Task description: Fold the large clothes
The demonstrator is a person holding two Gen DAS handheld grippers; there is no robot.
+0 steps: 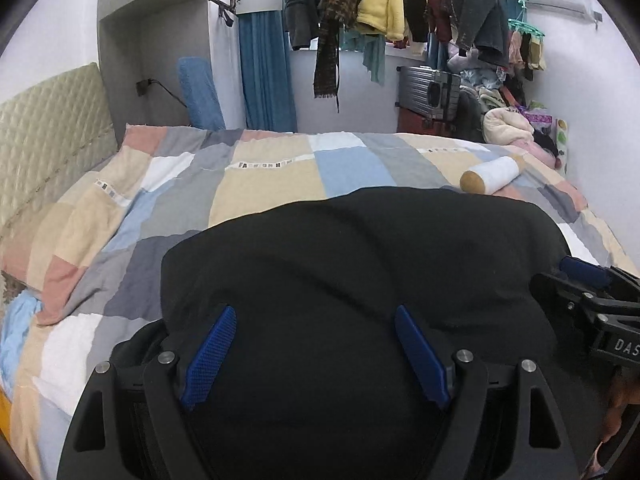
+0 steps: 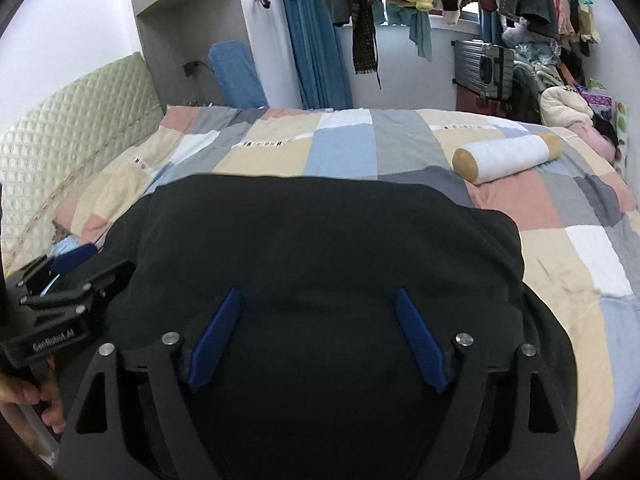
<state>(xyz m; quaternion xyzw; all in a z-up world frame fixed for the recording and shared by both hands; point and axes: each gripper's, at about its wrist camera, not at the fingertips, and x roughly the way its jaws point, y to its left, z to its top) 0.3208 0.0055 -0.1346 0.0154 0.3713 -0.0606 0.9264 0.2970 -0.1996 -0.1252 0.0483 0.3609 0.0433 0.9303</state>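
A large black garment (image 1: pixel 360 264) lies spread on the patchwork quilt of the bed; it also shows in the right wrist view (image 2: pixel 320 240). My left gripper (image 1: pixel 316 312) is open, its blue pads wide apart just above the near part of the garment, holding nothing. My right gripper (image 2: pixel 318 294) is open too, over the garment's near part, empty. The right gripper also shows at the right edge of the left wrist view (image 1: pixel 588 284). The left gripper shows at the left edge of the right wrist view (image 2: pixel 68 276).
A checked quilt (image 1: pixel 272 184) covers the bed. A white bolster with tan ends (image 2: pixel 506 158) lies at the far right of the bed. A padded headboard (image 2: pixel 68 136) stands at the left. Hanging clothes (image 1: pixel 400 0), a suitcase (image 1: pixel 428 92) and piled clothes fill the back wall.
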